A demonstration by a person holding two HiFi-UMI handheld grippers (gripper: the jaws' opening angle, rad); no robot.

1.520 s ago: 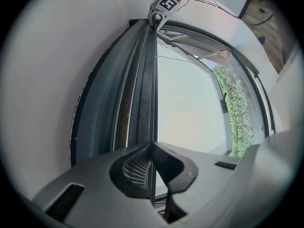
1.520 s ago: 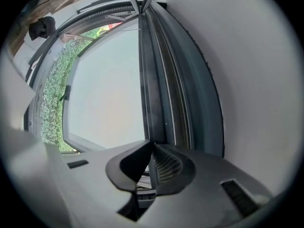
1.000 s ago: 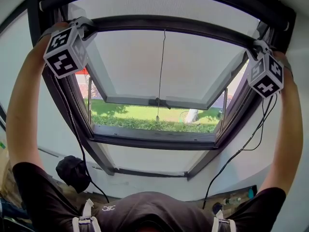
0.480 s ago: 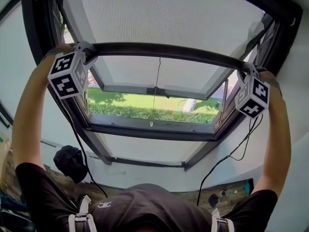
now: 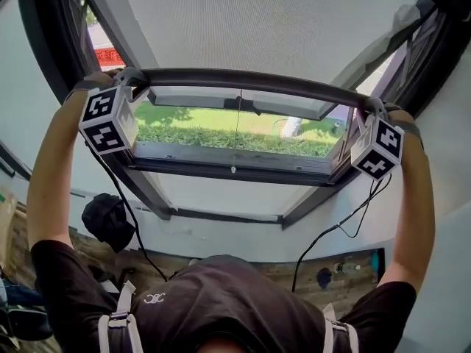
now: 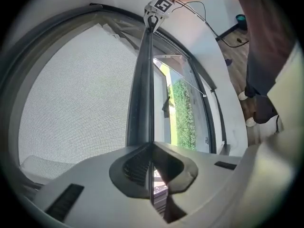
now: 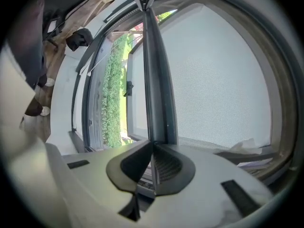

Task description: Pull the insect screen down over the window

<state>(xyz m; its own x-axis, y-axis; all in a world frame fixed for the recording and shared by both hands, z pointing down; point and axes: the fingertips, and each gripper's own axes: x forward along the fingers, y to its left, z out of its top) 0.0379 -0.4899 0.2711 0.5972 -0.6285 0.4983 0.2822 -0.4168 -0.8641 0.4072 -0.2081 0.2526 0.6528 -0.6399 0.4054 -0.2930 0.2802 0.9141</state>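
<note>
The insect screen's grey mesh (image 5: 257, 20) fills the upper window opening. Its dark pull bar (image 5: 250, 80) spans the frame, just above the open sash's lower edge. My left gripper (image 5: 135, 76) is shut on the bar's left end, and my right gripper (image 5: 366, 107) is shut on its right end. In the left gripper view the bar (image 6: 141, 94) runs from my jaws (image 6: 151, 170) up to the right gripper (image 6: 153, 20), with mesh (image 6: 71, 99) on the left. The right gripper view mirrors this: bar (image 7: 156, 80), jaws (image 7: 152, 167), mesh (image 7: 218, 75). A thin cord (image 5: 235, 134) hangs from the bar's middle.
Below the bar the window stands open onto grass and a hedge (image 5: 228, 138), above the dark lower frame (image 5: 221, 173). A black bag (image 5: 107, 223) lies on the floor at left. Cables (image 5: 346, 223) hang from both grippers. Small items (image 5: 346, 267) sit by the wall at right.
Both grippers have drawn the bar downward over the opening. More mesh shows above it and less of the open gap remains below.
</note>
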